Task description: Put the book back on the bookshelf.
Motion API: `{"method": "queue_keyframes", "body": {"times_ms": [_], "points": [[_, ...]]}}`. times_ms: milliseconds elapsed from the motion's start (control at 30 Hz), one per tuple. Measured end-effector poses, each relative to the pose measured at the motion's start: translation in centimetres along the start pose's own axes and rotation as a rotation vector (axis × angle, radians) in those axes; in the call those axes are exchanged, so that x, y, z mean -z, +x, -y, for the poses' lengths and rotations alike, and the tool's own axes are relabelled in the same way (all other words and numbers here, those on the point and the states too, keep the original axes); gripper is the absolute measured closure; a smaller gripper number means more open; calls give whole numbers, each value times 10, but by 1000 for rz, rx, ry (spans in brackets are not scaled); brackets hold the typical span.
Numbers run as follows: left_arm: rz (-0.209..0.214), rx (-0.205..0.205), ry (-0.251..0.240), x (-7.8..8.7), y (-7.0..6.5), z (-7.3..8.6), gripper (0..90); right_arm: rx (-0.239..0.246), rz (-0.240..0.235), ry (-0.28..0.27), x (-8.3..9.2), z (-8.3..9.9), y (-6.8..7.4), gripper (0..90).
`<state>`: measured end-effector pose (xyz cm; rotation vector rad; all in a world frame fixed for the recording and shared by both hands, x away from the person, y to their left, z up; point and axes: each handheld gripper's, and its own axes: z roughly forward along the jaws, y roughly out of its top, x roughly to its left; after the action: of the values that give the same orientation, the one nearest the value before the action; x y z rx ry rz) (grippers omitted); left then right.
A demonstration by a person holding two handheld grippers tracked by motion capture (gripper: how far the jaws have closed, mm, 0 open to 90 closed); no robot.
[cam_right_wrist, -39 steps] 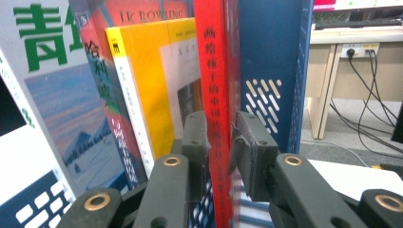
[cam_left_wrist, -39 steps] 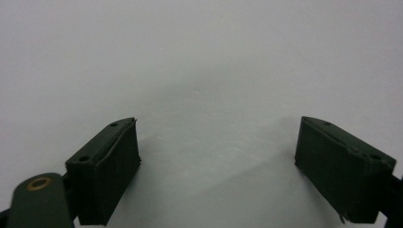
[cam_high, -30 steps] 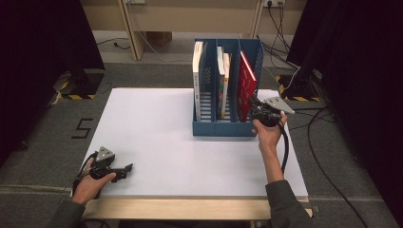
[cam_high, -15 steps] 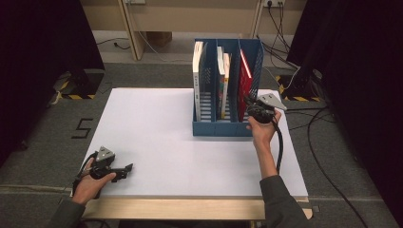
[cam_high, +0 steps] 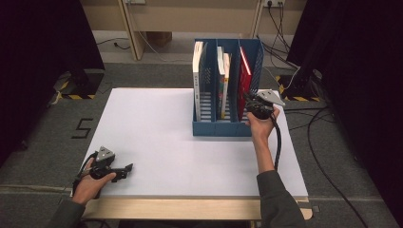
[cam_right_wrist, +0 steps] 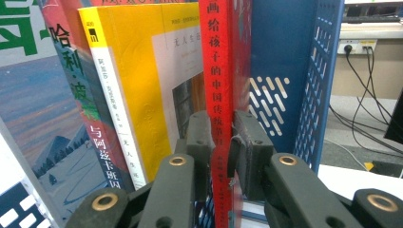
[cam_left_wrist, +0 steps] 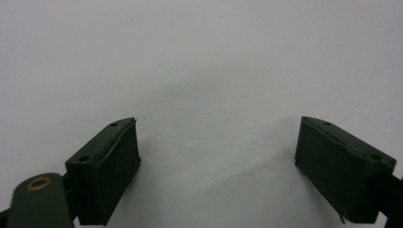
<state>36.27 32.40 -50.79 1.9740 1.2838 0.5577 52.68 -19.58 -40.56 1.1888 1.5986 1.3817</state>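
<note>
Right gripper [cam_right_wrist: 221, 142] clamped on the spine of a red book [cam_right_wrist: 216, 61], pads pressed against both sides. Red book [cam_high: 244, 76] upright in the rightmost compartment of the blue file rack [cam_high: 223, 129], just beside a yellow book [cam_right_wrist: 138, 80] in the next slot. Left gripper [cam_left_wrist: 218, 166] spread wide, nothing between the pads, low over the white table [cam_high: 157, 128] near its front left corner, well apart from the rack
</note>
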Motion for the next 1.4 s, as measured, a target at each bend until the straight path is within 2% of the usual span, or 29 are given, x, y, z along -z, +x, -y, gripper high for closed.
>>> {"method": "queue_keyframes", "body": {"times_ms": [367, 433, 733, 800, 1133, 1200, 1333, 1400], "points": [[0, 1, -1, 0, 0, 0, 134, -35, -19, -3, -4, 0, -3, 759], [0, 2, -1, 0, 0, 0, 135, -62, -27, 5, -3, 0, -2, 719], [0, 1, -2, 0, 0, 0, 135, -77, -39, 27, 5, 0, -5, 544], [0, 1, -2, 0, 0, 0, 135, -90, -67, 47, 7, 0, -6, 488], [1, 0, -2, 0, 0, 0, 135, -63, -61, 69, 22, -3, -2, 377], [1, 0, -2, 0, 0, 0, 135, -73, -74, 76, 23, -3, -1, 371], [1, 0, -2, 0, 0, 0, 135, -56, -61, 79, 24, -2, 1, 365], [1, 0, -2, 0, 0, 0, 135, -63, -62, 85, 25, -1, 2, 356]]}}
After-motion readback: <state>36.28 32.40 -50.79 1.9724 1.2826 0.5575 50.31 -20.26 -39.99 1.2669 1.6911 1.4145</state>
